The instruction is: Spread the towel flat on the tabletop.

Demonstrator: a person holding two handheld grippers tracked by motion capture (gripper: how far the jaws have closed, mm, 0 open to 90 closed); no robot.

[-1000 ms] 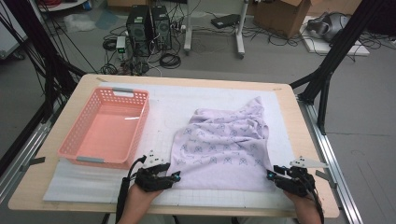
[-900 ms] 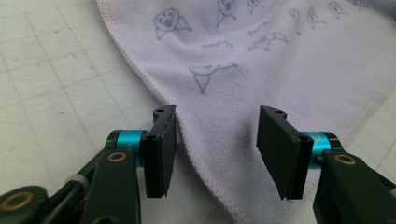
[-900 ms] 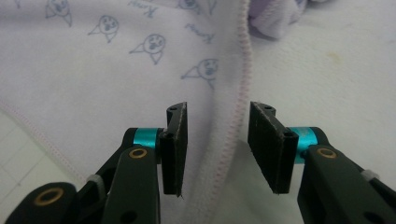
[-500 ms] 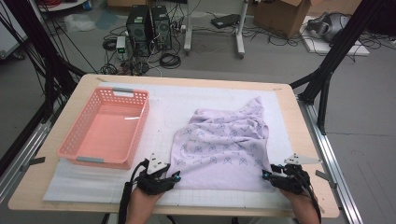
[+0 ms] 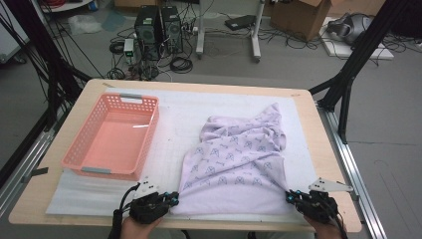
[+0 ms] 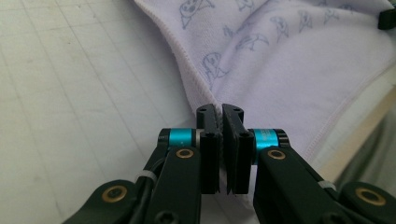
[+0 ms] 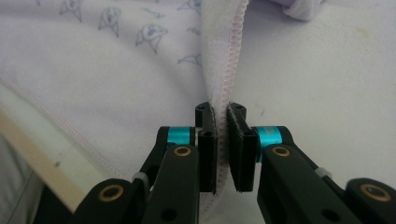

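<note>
Both grippers have just been closing, and each now has a near corner of the lilac cloth (image 5: pixel 234 164) between its jaws. In the left gripper view the left gripper (image 6: pixel 221 112) is clenched on the hemmed corner, the pads pressing the fabric. In the right gripper view the right gripper (image 7: pixel 220 112) pinches the stitched edge in the same way. So the step in hand is, I judge, the taking of the two near corners, probably to spread or fold the cloth.

The next move calls for lifting both corners together and keeping them level and apart, so that the cloth stays taut and does not slip from the pads. The far part is bunched, so it may drag.

The cloth lies on the white mat (image 5: pixel 179 119) on the table (image 5: pixel 318 149), to the right of the pink basket (image 5: pixel 79 162) and apart from it. It is pale lilac with small grey-blue printed figures. Its near half lies rather flat, and the far half is crumpled in folds.
</note>
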